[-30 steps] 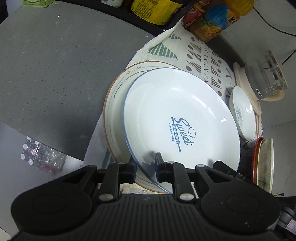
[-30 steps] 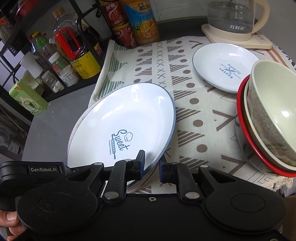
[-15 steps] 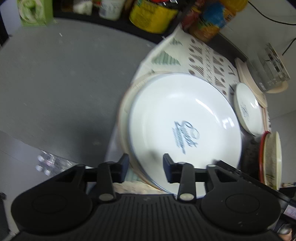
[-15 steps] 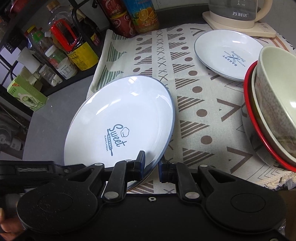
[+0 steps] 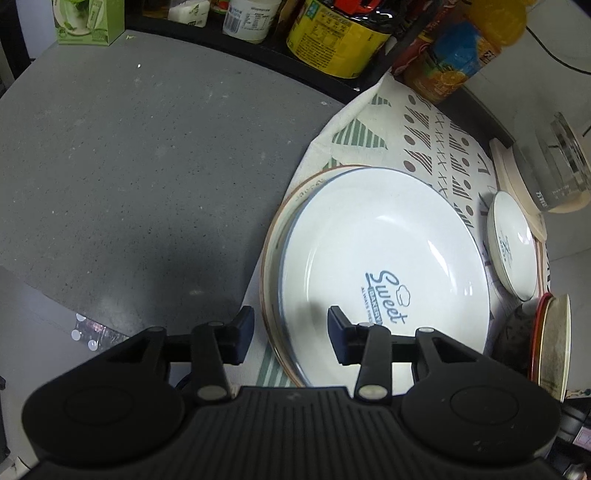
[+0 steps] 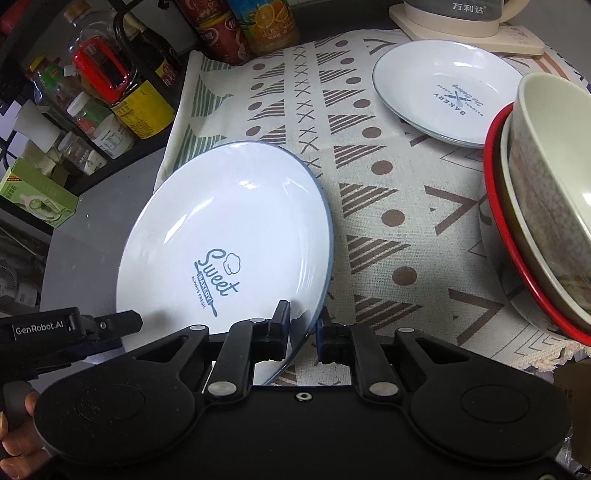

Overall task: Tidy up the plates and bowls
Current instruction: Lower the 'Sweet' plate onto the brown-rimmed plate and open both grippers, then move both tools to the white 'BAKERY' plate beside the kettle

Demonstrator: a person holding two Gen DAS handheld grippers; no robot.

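Note:
A large white "Sweet" plate [image 5: 384, 258] [image 6: 221, 236] with a blue rim lies on a brown-rimmed plate [image 5: 275, 240]. My left gripper [image 5: 291, 325] is open, its fingers either side of the plates' near-left edge. My right gripper [image 6: 303, 326] is shut on the white plate's near rim. A smaller white "Bakery" plate [image 6: 447, 92] [image 5: 511, 245] lies further back on the patterned cloth [image 6: 369, 192]. Stacked bowls [image 6: 546, 192], a red-rimmed one with a cream one inside, sit at the right.
A glass kettle on a cream base [image 6: 465, 22] [image 5: 546, 173] stands at the back. Bottles and cans [image 6: 236, 26] line the back edge, with a shelf of jars [image 6: 92, 103] at left. Grey countertop [image 5: 129, 166] extends left of the cloth.
My left gripper has opened and let go of the white plate's edge. The white plate has come down onto the brown-rimmed plate. My right gripper still holds its rim.

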